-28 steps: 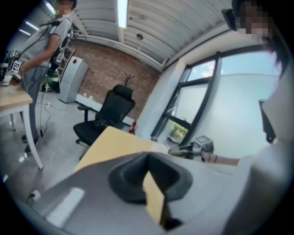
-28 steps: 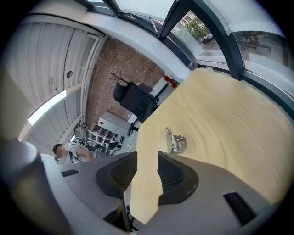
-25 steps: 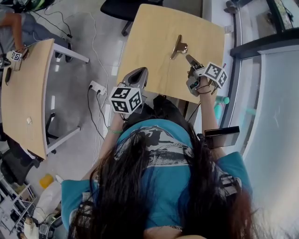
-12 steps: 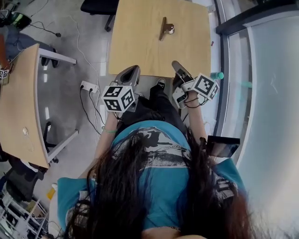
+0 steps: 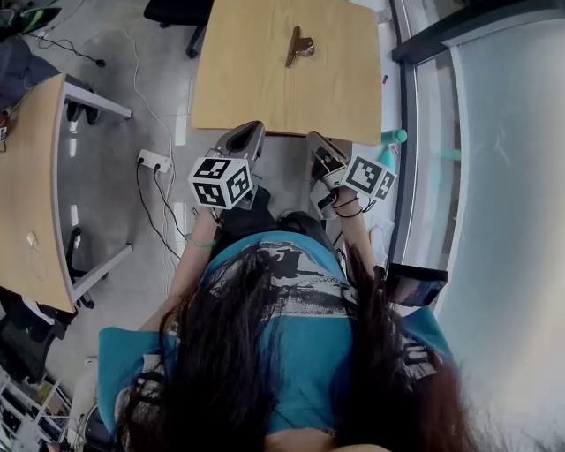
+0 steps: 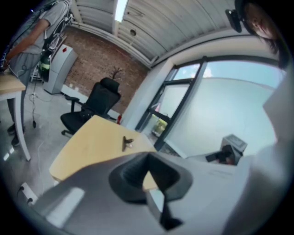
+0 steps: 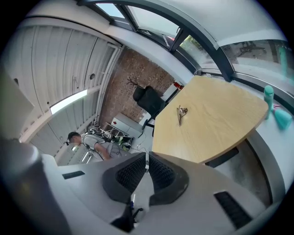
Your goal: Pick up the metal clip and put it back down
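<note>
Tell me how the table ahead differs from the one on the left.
The table ahead carries the metal clip; the left table shows no clip. The table ahead looks squarish; the left table is long and curved. Both have light wooden tops.

A: Where did the metal clip [image 5: 298, 44] sit?
B: On the desk [image 5: 265, 88], far half, mid-width. Chair [image 5: 177, 11] behind its far-left corner. Second desk [image 5: 35, 177] off left, power strip [image 5: 152, 161] on the floor [image 5: 132, 115] between them.
</note>
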